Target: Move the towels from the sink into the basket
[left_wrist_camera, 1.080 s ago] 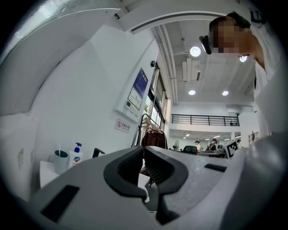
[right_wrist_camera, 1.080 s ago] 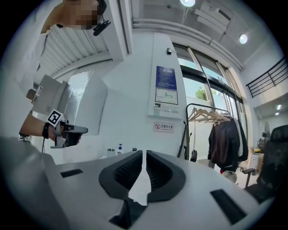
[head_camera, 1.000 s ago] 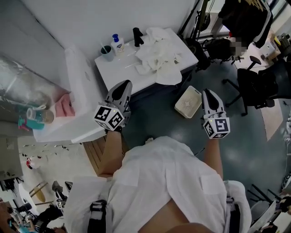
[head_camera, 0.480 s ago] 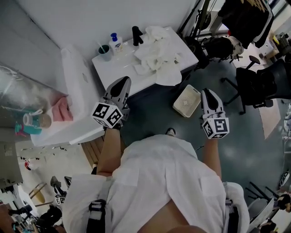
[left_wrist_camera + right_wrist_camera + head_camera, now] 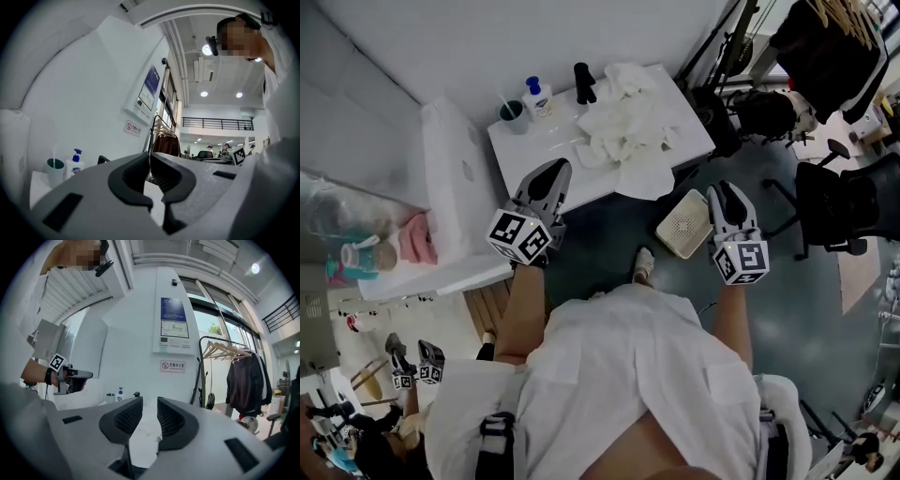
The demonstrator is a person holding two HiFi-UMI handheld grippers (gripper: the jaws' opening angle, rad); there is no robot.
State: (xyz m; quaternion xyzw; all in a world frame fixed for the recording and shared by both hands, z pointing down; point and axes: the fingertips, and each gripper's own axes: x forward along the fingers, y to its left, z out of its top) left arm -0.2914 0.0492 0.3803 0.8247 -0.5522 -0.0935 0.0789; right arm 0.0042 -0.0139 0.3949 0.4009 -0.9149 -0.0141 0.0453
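Head view: towels (image 5: 628,117) heaped upper centre on worktop (image 5: 525,150), sink probably beneath; basket (image 5: 684,225) on floor below. Left tool (image 5: 551,173) closed, right tool (image 5: 727,192) just opening, both empty. We risk dragging overhanging towels onto floor.

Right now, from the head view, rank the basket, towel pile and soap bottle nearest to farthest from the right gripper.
The right gripper, jaws just opening with nothing between them:
1. Basket, on the floor beside it.
2. Towel pile, ahead on the sink.
3. Soap bottle, far left of the sink.
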